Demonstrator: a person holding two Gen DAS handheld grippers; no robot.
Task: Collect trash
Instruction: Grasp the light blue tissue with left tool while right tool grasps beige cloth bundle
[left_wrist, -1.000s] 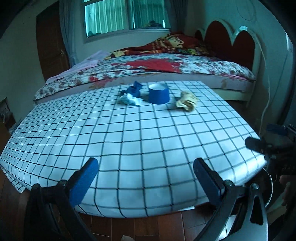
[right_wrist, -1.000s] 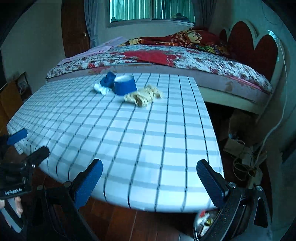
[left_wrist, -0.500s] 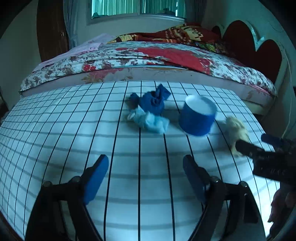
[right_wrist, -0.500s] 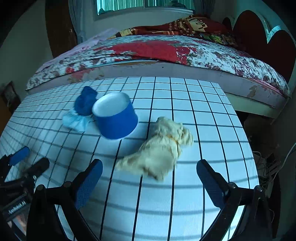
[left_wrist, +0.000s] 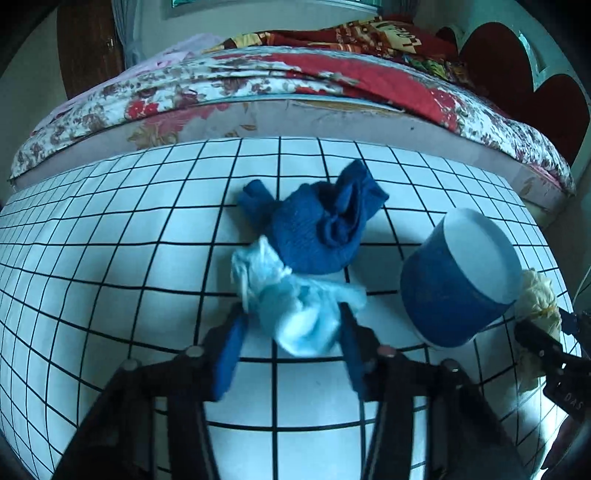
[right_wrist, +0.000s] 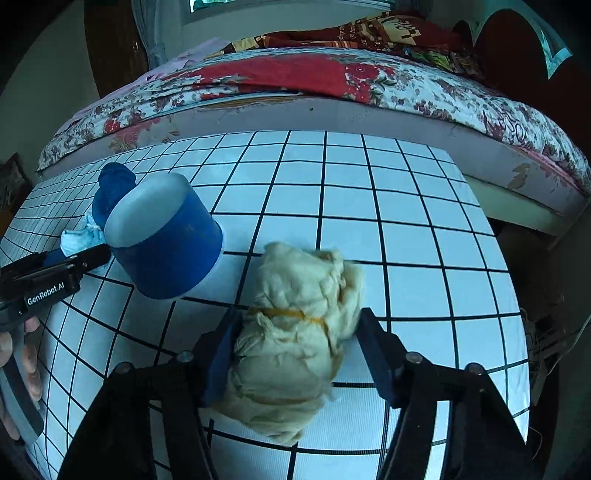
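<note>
Between the blue pads of the left gripper (left_wrist: 288, 328) lay a crumpled pale-blue tissue wad (left_wrist: 295, 310); its jaws stood narrowed around the wad, though whether they pinched it I could not tell. The right gripper (right_wrist: 295, 343) bracketed a lumpy cream cloth bundle (right_wrist: 291, 343) tied with a yellow band, pads at its flanks, grip likewise uncertain. Both soft pieces would compress, so closing low and squarely before lifting seemed wise. Beyond sat a knotted dark-blue knit sock (left_wrist: 317, 225) touching the tissue, and a blue cylindrical cup (left_wrist: 458, 280) between them, on the grid-patterned tablecloth (left_wrist: 110, 280).
</note>
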